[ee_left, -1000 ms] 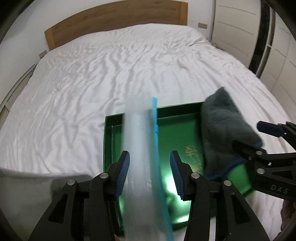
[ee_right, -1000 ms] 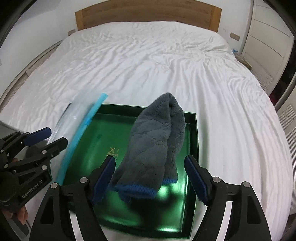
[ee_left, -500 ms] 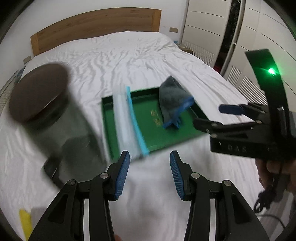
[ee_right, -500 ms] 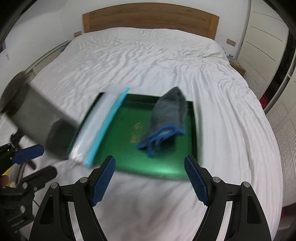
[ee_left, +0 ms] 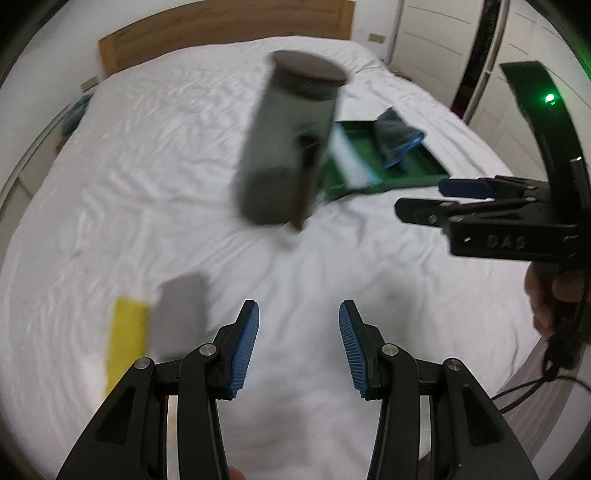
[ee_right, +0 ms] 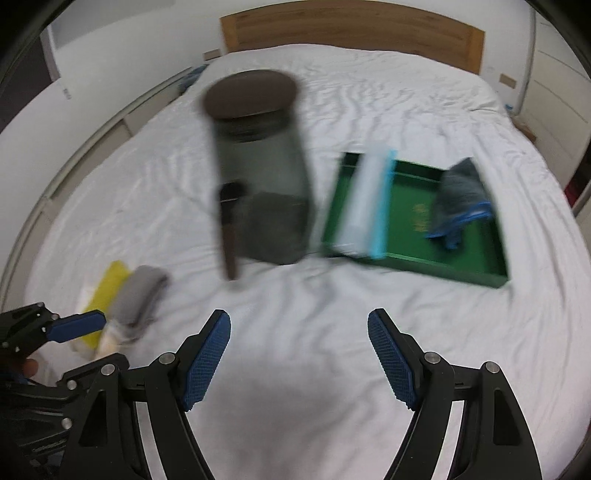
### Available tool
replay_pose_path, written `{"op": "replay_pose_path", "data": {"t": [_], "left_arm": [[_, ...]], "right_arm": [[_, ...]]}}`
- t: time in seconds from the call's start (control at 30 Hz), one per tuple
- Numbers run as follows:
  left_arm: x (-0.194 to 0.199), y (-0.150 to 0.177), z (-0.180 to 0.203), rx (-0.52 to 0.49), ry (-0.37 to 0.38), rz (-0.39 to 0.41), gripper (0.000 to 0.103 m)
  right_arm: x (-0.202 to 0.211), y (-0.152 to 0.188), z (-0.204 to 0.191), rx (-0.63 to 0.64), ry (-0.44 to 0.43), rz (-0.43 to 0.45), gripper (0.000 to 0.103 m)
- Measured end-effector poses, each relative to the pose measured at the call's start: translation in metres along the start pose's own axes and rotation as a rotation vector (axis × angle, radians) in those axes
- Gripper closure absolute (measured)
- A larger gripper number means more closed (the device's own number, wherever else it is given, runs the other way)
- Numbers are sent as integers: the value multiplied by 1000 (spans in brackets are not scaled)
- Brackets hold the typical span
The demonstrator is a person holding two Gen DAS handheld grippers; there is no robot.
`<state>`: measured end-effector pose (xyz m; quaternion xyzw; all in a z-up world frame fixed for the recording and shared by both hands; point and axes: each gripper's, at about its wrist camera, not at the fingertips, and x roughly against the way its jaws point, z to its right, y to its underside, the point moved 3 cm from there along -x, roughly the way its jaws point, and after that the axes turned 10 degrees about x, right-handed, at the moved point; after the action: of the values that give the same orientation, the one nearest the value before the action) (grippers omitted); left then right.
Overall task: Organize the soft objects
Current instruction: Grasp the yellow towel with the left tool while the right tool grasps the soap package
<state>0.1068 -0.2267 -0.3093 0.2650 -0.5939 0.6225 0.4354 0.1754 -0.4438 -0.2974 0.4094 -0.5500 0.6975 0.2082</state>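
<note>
A green tray (ee_right: 476, 266) lies on the white bed and holds a grey towel with blue trim (ee_right: 460, 188) and a clear zip bag with a blue edge (ee_right: 365, 205). The tray (ee_left: 424, 171), towel (ee_left: 393, 134) and bag (ee_left: 351, 162) also show in the left wrist view. A yellow cloth (ee_left: 125, 332) and a grey cloth (ee_left: 179, 310) lie side by side on the sheet; they show in the right wrist view too, yellow cloth (ee_right: 107, 284) and grey cloth (ee_right: 138, 295). My left gripper (ee_left: 297, 349) is open and empty near them. My right gripper (ee_right: 299, 360) is open and empty.
A tall dark jar with a brown lid (ee_right: 258, 170) stands on the bed left of the tray, blurred; it also shows in the left wrist view (ee_left: 291, 144). A wooden headboard (ee_right: 351, 27) is at the far end. Wardrobe doors (ee_left: 436, 44) stand on the right.
Both grippers have pulled back from the tray and swung left, leaving the towel and zip bag in it. The jar and the two cloths have come into view.
</note>
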Motion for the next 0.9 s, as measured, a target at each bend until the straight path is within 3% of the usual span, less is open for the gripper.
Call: {"op": "replay_pose_path", "data": {"t": [0.27,0.43,0.63,0.9], "left_arm": [[6,39,-104,67,-115,-60,63],[-1,56,-160,107,-132,-76,63],[-24,63,-200,99,-61,-103,63],[-60,57,-215,32,57,-168,63]], "right_arm": [[-8,-4,-95,26,-133,-14,26],[-35,2,-146,18,-215,-59,26],[-72,15,-189,0,-285,-121,26],[-125,32,-207,-72,-269,-193,26]]}}
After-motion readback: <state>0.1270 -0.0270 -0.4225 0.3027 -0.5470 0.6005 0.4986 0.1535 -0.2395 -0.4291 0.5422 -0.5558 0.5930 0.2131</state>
